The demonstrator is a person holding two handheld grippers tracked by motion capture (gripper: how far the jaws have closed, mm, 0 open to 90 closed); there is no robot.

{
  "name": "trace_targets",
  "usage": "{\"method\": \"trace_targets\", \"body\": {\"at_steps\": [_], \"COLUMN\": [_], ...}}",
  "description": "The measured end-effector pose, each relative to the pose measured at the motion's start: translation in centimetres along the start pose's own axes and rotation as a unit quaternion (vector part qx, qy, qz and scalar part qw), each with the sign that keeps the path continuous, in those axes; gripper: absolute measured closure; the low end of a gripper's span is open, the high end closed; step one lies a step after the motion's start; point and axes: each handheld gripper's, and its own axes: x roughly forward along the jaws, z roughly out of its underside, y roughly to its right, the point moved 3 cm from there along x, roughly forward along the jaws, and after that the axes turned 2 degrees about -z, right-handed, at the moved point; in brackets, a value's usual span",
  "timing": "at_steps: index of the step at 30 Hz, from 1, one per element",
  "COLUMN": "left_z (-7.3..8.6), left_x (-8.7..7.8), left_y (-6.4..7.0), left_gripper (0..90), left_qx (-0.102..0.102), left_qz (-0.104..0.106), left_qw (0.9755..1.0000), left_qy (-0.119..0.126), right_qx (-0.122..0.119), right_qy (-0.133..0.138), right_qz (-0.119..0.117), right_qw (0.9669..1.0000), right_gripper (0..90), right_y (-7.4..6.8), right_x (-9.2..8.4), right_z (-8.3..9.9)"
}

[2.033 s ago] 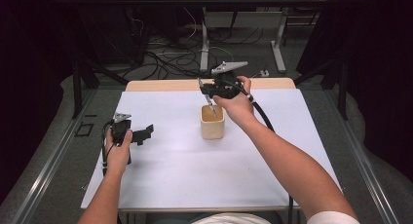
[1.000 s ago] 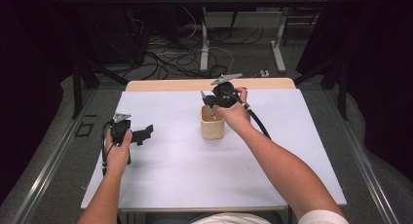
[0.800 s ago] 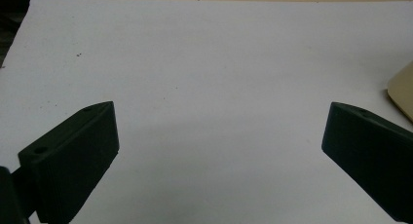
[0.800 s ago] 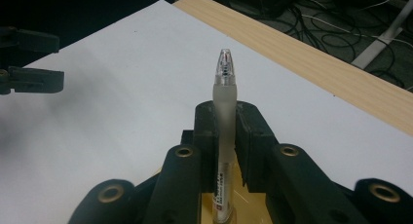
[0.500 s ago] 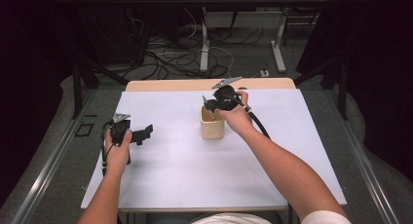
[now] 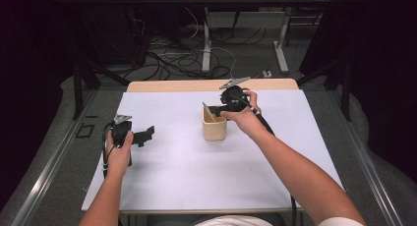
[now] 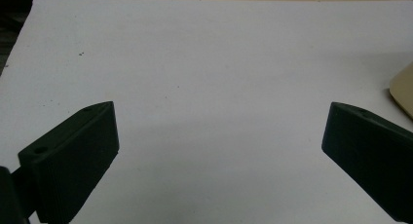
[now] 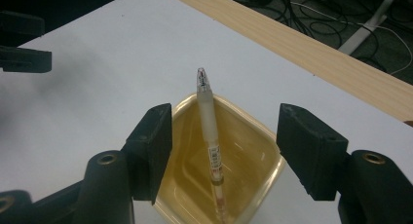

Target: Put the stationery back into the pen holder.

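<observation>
White tabletop (image 6: 196,177): right hand-held gripper (image 8: 219,151) poised over cup (image 6: 214,130) w/ pen (image 8: 210,136), jaws just spread.

At the centre of the frame we see a beige square cup (image 6: 214,129) on the white table (image 6: 196,177), a pen (image 6: 208,111) leaning in it. Our right gripper (image 6: 222,106) hangs just above its rim, jaws having just been opening. At left, our left gripper (image 6: 145,135) hovers, jaws apart, well clear of the cup.
</observation>
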Motion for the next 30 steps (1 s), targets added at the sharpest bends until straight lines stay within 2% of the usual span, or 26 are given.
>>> {"method": "trace_targets", "body": {"at_steps": [2,5,7,9,12,15,19,30], "left_z": [0.0,0.1,0.1,0.0,0.1,0.1,0.1,0.1], "left_x": [0.0,0.0,-0.1,-0.1,-0.1,-0.1,-0.1,-0.1], "left_y": [0.0,0.0,0.0,0.0,0.0,0.0,0.0,0.0], "left_gripper": [0.1,0.1,0.1,0.1,0.1,0.1,0.1,0.1], "left_qx": [-0.001,-0.002,-0.002,-0.002,-0.002,-0.002,-0.003,-0.003], "left_qz": [0.0,0.0,0.0,0.0,0.0,0.0,0.0,0.0], "left_qw": [1.0,1.0,1.0,1.0,1.0,1.0,1.0,1.0], "left_qy": [-0.001,-0.002,-0.003,-0.002,-0.003,-0.002,-0.001,0.0], "right_qx": [0.003,0.022,0.015,0.019,0.004,0.004,0.005,0.033], "right_qy": [0.002,0.001,0.006,0.005,0.002,0.001,0.004,0.009], "right_qz": [0.003,0.013,0.025,0.035,0.046,0.055,0.066,0.081], "right_qw": [1.0,0.9997,0.9996,0.9992,0.9989,0.9985,0.9978,0.9961], "right_gripper": [36.6,34.5,30.3,23.5,15.2,14.3,8.6,4.4], "right_y": [0.3,1.0,1.6,2.1,2.7,3.2,3.7,5.1], "right_x": [-0.4,-1.0,-1.3,-1.6,-2.1,-2.6,-3.2,-5.1], "right_z": [0.1,0.2,0.3,0.5,0.9,1.3,2.1,5.1]}}
